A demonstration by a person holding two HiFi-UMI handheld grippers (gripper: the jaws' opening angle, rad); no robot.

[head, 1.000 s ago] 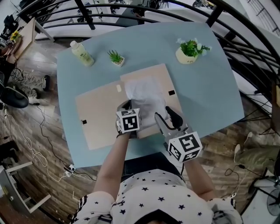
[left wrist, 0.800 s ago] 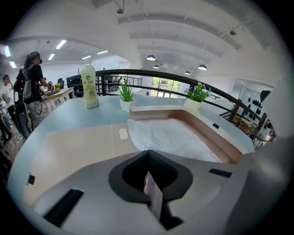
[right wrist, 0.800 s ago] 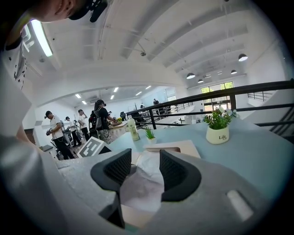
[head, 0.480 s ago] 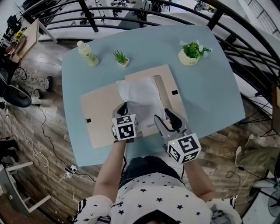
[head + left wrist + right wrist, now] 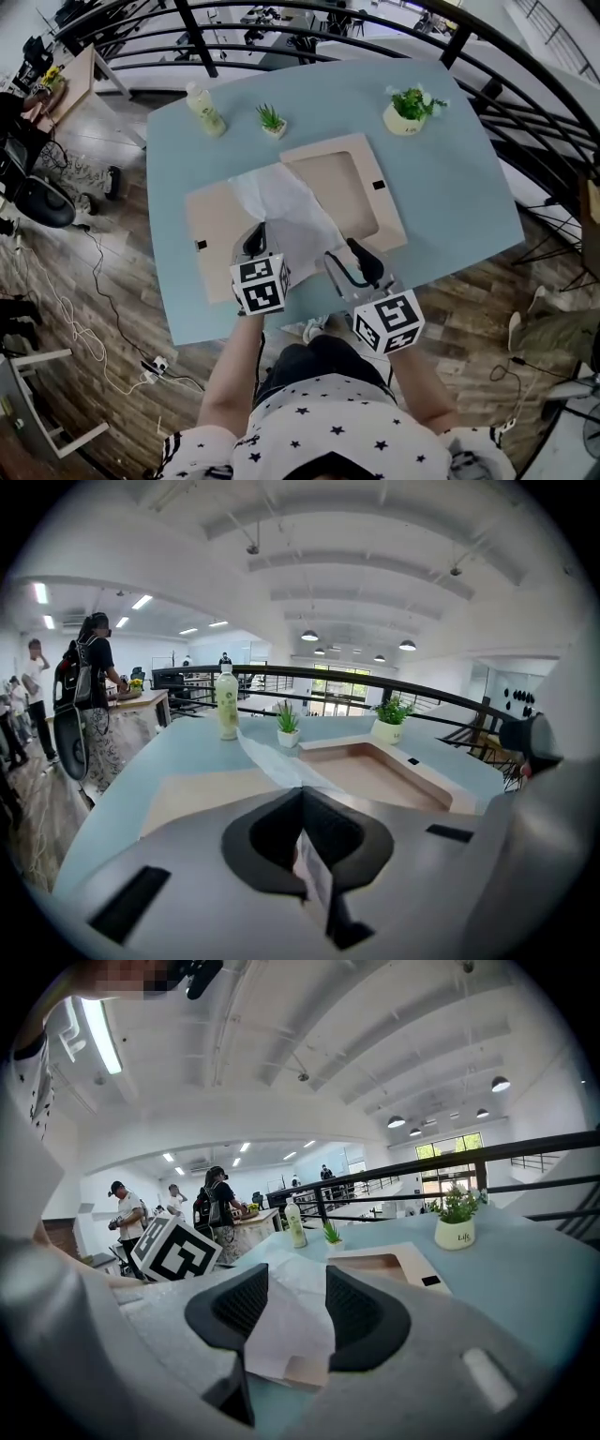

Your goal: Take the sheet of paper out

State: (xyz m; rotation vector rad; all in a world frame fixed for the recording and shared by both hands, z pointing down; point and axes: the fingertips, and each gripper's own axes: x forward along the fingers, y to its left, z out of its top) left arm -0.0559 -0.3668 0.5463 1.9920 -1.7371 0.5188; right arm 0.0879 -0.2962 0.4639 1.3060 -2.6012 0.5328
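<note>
White pot (image 5: 460, 1234) print reads roughly "Life". Bottle (image 5: 204, 108) label unreadable. Left hand-held gripper (image 5: 255, 242) clenched on sheet of paper (image 5: 286, 211). Sheet drapes over open cardboard box (image 5: 392, 216) on bench (image 5: 450, 187). Right hand-held gripper (image 5: 342, 251) released, sheet edge between jaws.

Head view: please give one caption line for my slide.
Left gripper shut on the sheet of paper over the open cardboard box; right gripper open.

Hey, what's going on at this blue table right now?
A person with a gripper in each hand is getting a sheet of paper out of an open flat box on the table. The left gripper is shut on the paper's near end, and the sheet trails back across the box. The right gripper sits beside it with jaws apart, gripping nothing.
</note>
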